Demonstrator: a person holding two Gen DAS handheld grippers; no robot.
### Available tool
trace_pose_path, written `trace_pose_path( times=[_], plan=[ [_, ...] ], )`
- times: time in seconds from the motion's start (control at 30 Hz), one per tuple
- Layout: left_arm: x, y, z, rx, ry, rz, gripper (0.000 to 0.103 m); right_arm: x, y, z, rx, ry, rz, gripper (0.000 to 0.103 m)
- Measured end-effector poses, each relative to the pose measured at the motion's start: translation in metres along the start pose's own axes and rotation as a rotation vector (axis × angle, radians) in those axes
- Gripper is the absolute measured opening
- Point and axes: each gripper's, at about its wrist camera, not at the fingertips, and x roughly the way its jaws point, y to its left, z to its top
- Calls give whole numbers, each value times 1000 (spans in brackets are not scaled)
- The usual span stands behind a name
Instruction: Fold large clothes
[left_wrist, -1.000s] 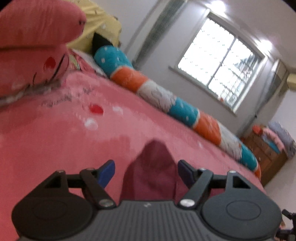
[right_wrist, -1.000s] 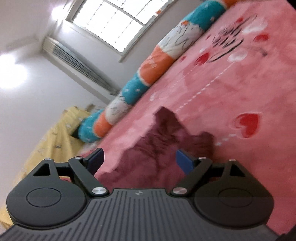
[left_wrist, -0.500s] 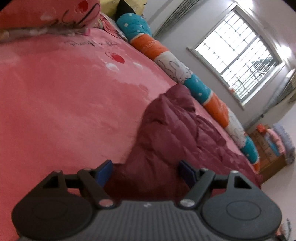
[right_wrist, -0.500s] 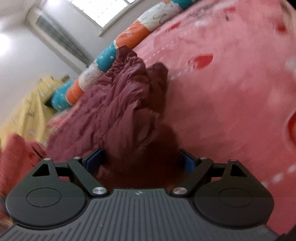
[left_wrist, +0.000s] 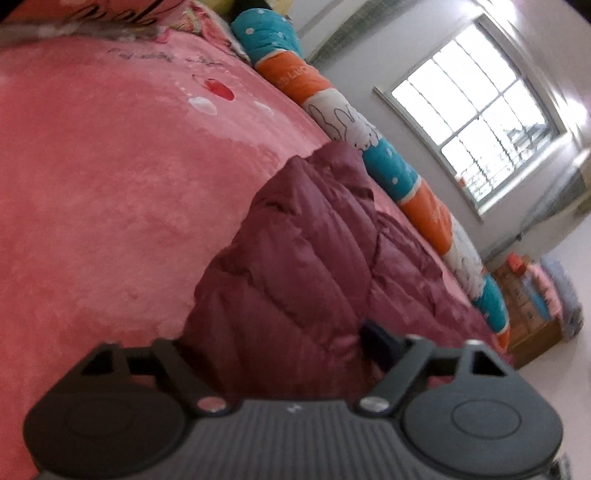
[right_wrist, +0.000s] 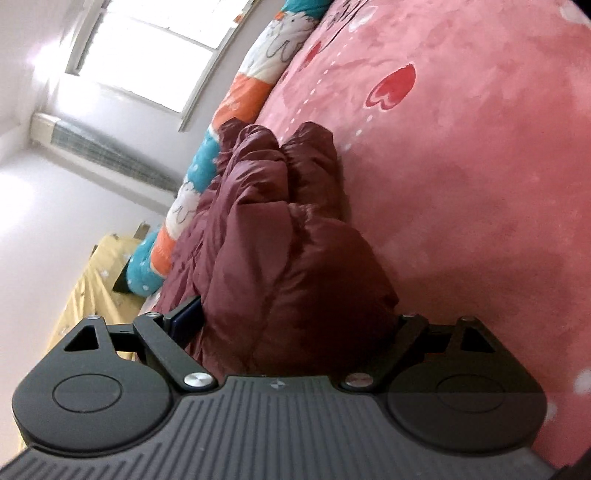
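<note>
- The left gripper (left_wrist: 275, 341) is sitting low against the near end of the maroon puffer jacket (left_wrist: 314, 258), its fingers spread wide with the padded cloth bulging between them; only the right fingertip (left_wrist: 375, 338) is showing, the other being hidden by the fabric, and whether the cloth is pinched cannot be told.
- The right gripper (right_wrist: 295, 317) is likewise standing wide apart around another bunched part of the maroon puffer jacket (right_wrist: 280, 258); its left blue pad (right_wrist: 186, 317) is touching the fabric, while the opposite pad is buried out of sight.
- The jacket is lying crumpled on the pink heart-print blanket (left_wrist: 110, 184), which is spreading out from it on the near side.
- A long bolster (left_wrist: 399, 173) in teal, orange and white bands is running just beyond the jacket, along the blanket's far edge.
- A barred window (left_wrist: 476, 122) is glowing on the wall behind the bolster.
- A yellow cloth (right_wrist: 92, 291) is hanging past the jacket's far end.
</note>
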Motion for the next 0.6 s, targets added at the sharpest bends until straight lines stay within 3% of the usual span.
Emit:
trace_pose_path(
  times=[0.07,0.1,0.17,0.23,0.37,0.6],
  plan=[
    [-2,-4,-1,7,-4,-6,49,1,4,-1,-11,-7,-33,102],
    [-3,-7,-1,6,-7,-5,45,3,8,-1,-20,-9,-51,97],
    [-6,-12,-1,15,-9,3,32,3,13,-3,-42,-8,-71,76],
    [-11,-19,-2,35,-8,13,25,0,19,-6,-88,-5,-88,65],
    [-27,-28,-1,59,-2,24,19,-8,31,-6,-146,6,-109,49],
    [-69,-39,-11,67,25,18,18,-42,46,-8,-194,10,-152,45]
  ],
)
